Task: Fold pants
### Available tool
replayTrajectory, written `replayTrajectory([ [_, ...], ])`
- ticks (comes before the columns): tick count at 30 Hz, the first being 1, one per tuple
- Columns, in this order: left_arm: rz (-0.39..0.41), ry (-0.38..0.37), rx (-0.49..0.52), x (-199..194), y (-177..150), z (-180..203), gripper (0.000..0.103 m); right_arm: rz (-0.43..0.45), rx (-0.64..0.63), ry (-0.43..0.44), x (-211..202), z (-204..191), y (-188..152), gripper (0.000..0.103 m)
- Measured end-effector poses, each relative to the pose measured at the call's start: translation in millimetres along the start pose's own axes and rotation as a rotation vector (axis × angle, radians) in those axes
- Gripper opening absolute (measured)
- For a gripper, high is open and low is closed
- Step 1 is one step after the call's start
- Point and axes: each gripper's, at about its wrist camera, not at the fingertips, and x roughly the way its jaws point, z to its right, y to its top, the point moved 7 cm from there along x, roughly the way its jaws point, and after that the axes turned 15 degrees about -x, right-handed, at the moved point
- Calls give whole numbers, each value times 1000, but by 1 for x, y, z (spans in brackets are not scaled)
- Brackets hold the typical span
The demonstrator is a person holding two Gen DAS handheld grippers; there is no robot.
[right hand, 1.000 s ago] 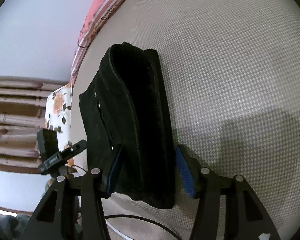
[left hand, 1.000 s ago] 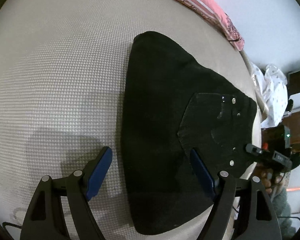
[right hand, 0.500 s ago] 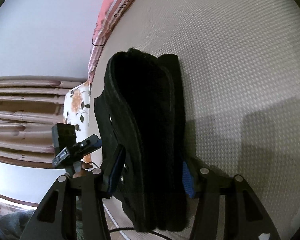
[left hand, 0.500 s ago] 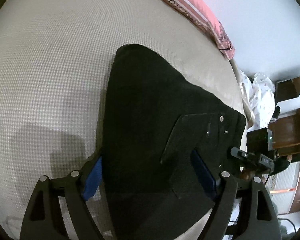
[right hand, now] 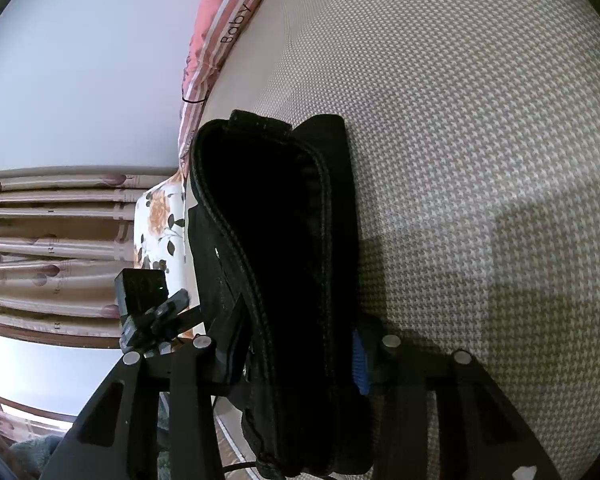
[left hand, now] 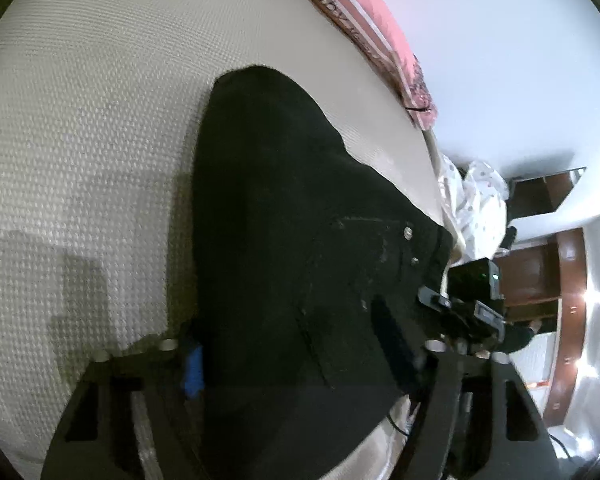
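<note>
The black pants (left hand: 292,248) lie folded into a thick stack on the beige textured bed. In the left wrist view my left gripper (left hand: 296,356) straddles the near end of the stack, one blue pad at its left edge, the other finger over the back pocket. In the right wrist view the pants (right hand: 284,256) show edge-on, several layers thick. My right gripper (right hand: 300,352) has its fingers pressed against both sides of the stack, closed on it. The other gripper (right hand: 152,312) shows at the stack's far side.
A pink striped blanket (left hand: 364,28) lies along the bed's far edge by the white wall. White spotted cloth (left hand: 480,200) hangs off the bed's corner. A floral pillow (right hand: 160,216) and wooden slats (right hand: 52,240) are beyond the bed's edge.
Both grippers have moved forward onto the folded pants and narrowed around the stack. The stack now fills the space between each pair of fingers.
</note>
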Motion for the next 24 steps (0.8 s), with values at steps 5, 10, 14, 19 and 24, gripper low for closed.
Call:
replayTrajectory([
  [5,40,125,75,-2,-3,-3,42,24,-8,-15,2,-3,3,38],
  [10,58,196,81,6,-4,7,42,33,-16,-28,0,-4,3,38],
  [14,76,236,107,13,-6,14,42,42,-44,-50,4,-7,3,38],
  [19,91,274,145,27,-7,27,42,54,-52,-82,7,-12,4,38],
  [24,109,301,160,43,-9,41,42,64,-67,-115,14,-18,5,46],
])
